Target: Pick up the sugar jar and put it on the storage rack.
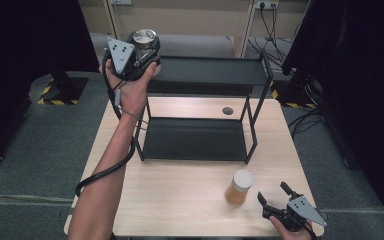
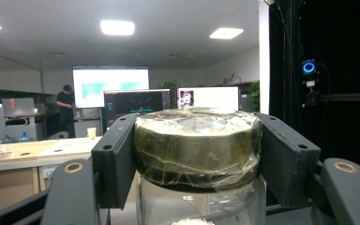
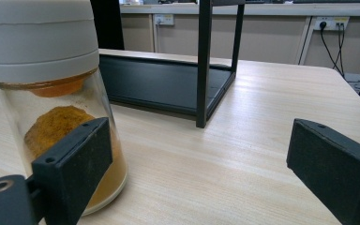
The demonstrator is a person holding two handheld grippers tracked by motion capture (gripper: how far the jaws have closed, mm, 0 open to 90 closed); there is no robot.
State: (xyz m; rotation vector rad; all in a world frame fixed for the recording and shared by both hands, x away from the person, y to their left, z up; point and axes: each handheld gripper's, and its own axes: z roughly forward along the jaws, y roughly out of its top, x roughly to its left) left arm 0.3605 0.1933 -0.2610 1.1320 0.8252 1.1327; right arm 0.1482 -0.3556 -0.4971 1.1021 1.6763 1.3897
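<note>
1. Glass everywhere: two jars, one black two-tier rack [image 1: 252, 107], one wooden table [image 1: 180, 200].
2. Upper left of the frame, left gripper [image 1: 141, 46] raised on an outstretched forearm, jaws clamped on the gold-lidded jar [image 1: 144, 37].
3. Lower right, right gripper [image 1: 272, 193] low, jaws spread, white-lidded jar [image 1: 239, 186] standing on the table just left of it, ungripped.

Setting: office-style lab or test room | Upper left of the left gripper view: ceiling light panels [image 2: 117, 27], a lit projection screen [image 2: 110, 80], monitors [image 2: 137, 101], a person at a counter [image 2: 65, 110] | High view: grey carpet floor [image 1: 45, 135], wall sockets with cables [image 1: 266, 5] at top, wooden table [image 1: 180, 195] at centre
</note>
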